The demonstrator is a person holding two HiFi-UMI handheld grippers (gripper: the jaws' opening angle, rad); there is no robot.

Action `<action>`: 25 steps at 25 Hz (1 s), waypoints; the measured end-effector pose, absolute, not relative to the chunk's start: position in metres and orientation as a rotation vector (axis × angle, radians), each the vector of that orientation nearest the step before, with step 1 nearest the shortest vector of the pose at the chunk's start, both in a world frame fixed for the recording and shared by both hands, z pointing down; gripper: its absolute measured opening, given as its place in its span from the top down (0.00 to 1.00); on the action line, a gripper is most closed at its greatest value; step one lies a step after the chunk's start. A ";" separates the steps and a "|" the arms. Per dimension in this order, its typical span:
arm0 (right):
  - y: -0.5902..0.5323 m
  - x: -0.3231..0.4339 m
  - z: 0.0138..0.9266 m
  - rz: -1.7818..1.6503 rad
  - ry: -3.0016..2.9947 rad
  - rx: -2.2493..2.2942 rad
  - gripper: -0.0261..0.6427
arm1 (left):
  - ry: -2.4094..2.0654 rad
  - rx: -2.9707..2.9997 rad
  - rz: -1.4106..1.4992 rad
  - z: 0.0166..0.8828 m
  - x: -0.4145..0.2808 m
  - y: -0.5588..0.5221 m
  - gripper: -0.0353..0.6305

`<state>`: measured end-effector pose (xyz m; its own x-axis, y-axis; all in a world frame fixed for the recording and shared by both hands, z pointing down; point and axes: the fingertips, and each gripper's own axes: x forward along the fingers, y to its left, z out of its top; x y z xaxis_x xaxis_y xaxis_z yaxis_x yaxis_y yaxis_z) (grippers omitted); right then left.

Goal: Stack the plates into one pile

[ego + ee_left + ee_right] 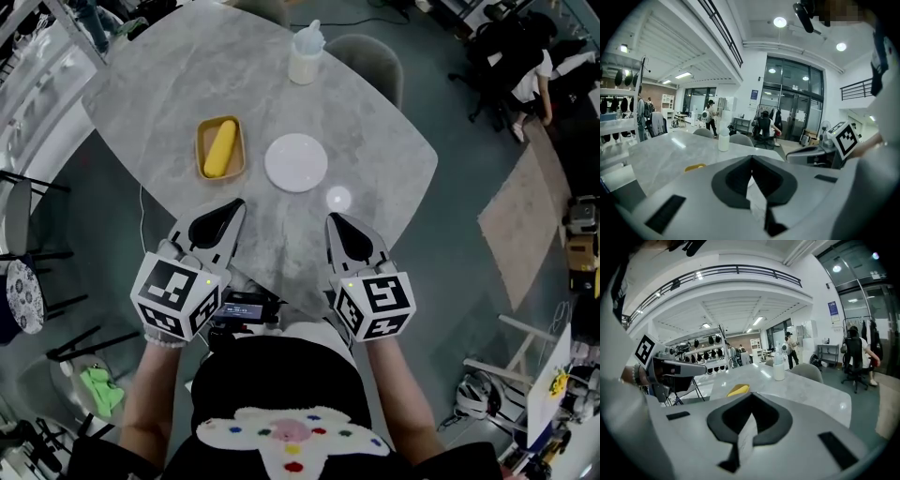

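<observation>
A round white plate (295, 162) lies on the grey marble table (159, 84). To its left sits a tan oblong plate (201, 152) with a yellow corn-like piece (220, 147) on it; its yellow shows low in the left gripper view (695, 167) and in the right gripper view (738, 390). My left gripper (236, 204) hovers near the table's front edge, jaws shut and empty. My right gripper (335, 218) is held beside it, shut with nothing in it. Both tips (751, 159) (751, 397) point toward the plates from short of them.
A white bottle (306, 54) stands at the table's far side, also in the left gripper view (723, 140) and the right gripper view (778, 371). Grey chairs (370, 56) stand behind the table. A person (525, 75) sits at the far right; black stools (23, 234) are on the left.
</observation>
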<state>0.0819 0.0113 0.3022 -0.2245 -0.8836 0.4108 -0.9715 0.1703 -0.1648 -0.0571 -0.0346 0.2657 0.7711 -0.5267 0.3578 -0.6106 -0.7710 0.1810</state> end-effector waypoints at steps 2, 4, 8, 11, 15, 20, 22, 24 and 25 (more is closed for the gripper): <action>0.016 0.083 0.295 0.567 -2.229 1.806 0.96 | -0.884 2.674 0.413 0.264 -0.061 -0.028 0.93; 0.021 0.086 0.290 0.553 -2.229 1.819 0.96 | -0.887 2.664 0.410 0.264 -0.064 -0.023 0.93; 0.027 0.088 0.286 0.542 -2.231 1.823 0.96 | -0.894 2.642 0.400 0.266 -0.070 -0.018 0.93; 0.032 0.088 0.286 0.539 -2.232 1.815 0.96 | -0.898 2.637 0.408 0.268 -0.073 -0.014 0.93; 0.035 0.090 0.280 0.510 -2.236 1.818 0.96 | -0.903 2.616 0.399 0.272 -0.075 -0.010 0.93; 0.037 0.091 0.274 0.501 -2.229 1.832 0.96 | -0.891 2.612 0.391 0.273 -0.073 -0.007 0.93; 0.036 0.090 0.274 0.511 -2.240 1.832 0.96 | -0.888 2.614 0.393 0.273 -0.074 -0.007 0.93; 0.036 0.088 0.272 0.505 -2.245 1.826 0.96 | -0.887 2.617 0.393 0.273 -0.073 -0.007 0.93; 0.035 0.088 0.272 0.499 -2.246 1.823 0.96 | -0.889 2.619 0.392 0.272 -0.072 -0.007 0.93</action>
